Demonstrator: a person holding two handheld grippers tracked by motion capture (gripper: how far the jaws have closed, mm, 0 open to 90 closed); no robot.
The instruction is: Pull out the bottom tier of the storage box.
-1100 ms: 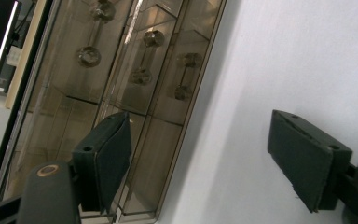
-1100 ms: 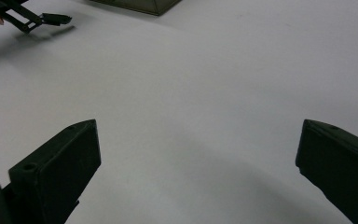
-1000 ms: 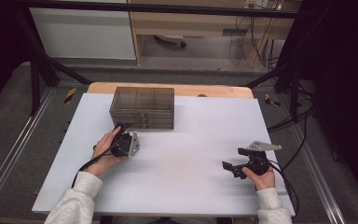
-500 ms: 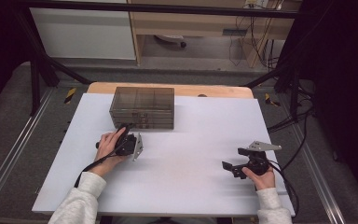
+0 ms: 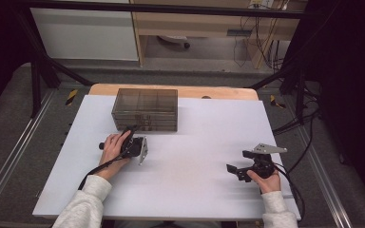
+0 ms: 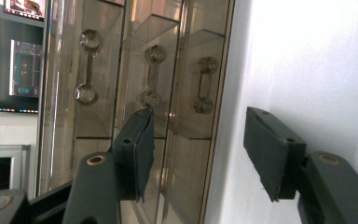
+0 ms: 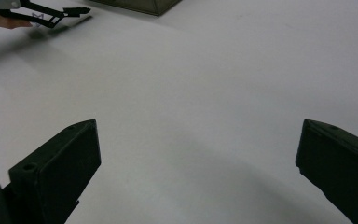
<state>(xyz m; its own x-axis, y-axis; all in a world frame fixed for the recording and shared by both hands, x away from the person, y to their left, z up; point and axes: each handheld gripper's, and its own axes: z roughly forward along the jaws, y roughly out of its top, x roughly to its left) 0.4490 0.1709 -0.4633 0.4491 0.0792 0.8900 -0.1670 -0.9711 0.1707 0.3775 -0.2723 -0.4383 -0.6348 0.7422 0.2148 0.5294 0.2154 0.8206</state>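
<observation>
A smoky see-through drawer box (image 5: 146, 109) stands at the back of the white table (image 5: 195, 142). My left gripper (image 5: 131, 132), rolled on its side, points at the box front from close by. In the left gripper view its jaws (image 6: 200, 144) stand apart and have just been closing, with no pad touching anything. Three clear drawer handles face them; the one nearest the table (image 6: 204, 85) lies ahead within the gap. My right gripper (image 5: 233, 170) rests low at the front right, wide open (image 7: 198, 158) over bare tabletop.
A wooden strip (image 5: 218, 91) runs behind the box at the table's far edge. The box's corner (image 7: 140, 4) and the left gripper (image 7: 70, 11) appear far off in the right gripper view. Cables trail from both grippers toward the front.
The left hand has shifted a little to the right along the box front, its gripper closer to the drawers. The right hand has stayed still.
</observation>
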